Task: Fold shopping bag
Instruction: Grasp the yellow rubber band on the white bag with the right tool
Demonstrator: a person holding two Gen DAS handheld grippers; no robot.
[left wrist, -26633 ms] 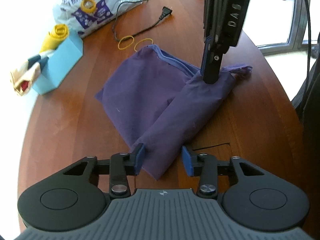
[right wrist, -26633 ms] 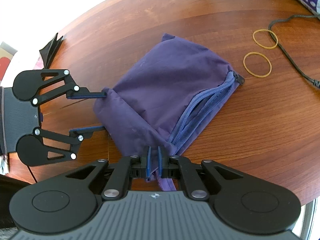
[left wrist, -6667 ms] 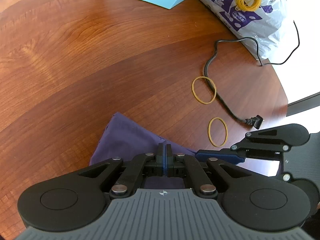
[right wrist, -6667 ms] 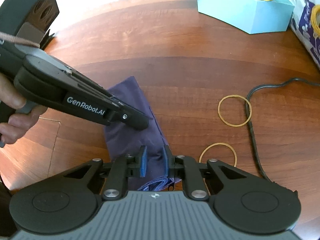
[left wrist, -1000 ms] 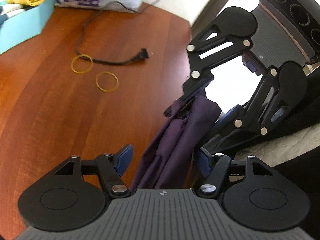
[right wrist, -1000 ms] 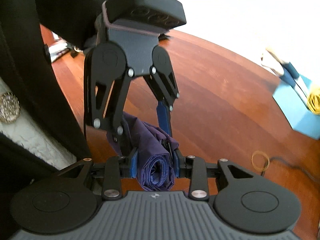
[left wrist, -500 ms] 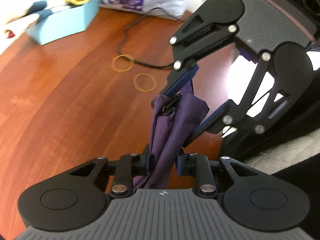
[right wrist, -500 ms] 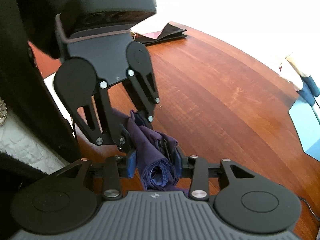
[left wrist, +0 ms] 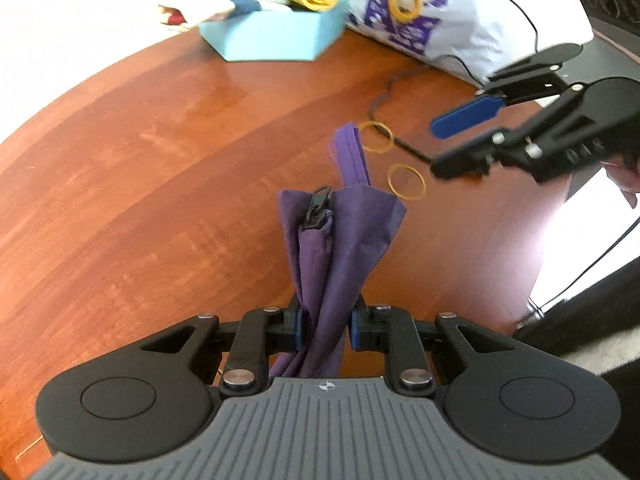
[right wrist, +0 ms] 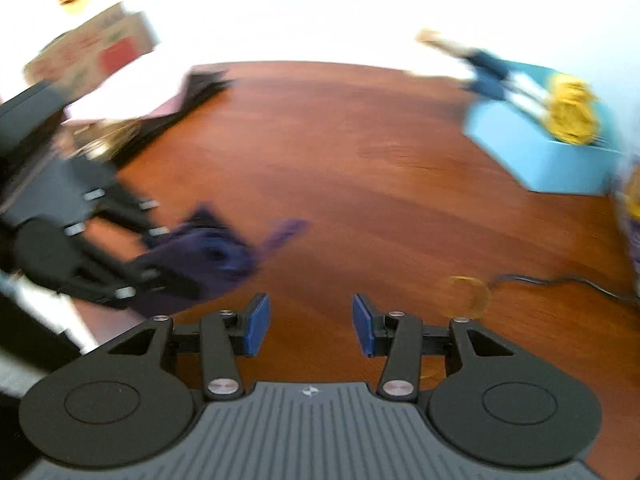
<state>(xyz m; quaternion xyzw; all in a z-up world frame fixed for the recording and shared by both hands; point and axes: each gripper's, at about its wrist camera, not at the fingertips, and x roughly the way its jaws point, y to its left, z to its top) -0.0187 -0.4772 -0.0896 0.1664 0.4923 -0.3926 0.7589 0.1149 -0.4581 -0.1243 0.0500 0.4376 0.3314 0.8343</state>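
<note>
Left gripper [left wrist: 325,328] fingers pinch the bunched purple shopping bag [left wrist: 340,248], bottom centre of left view, held up above the desk [left wrist: 160,184]. Right gripper [right wrist: 311,325] fingers apart and opening, nothing between them. Two rubber bands [left wrist: 406,182] lie right of the bag.

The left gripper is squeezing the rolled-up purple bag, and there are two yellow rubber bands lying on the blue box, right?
Nearly. The left gripper does squeeze the purple bag, but the two rubber bands lie on the wooden table, beside the black cord, not on the blue box. The left wrist view shows it.
</note>
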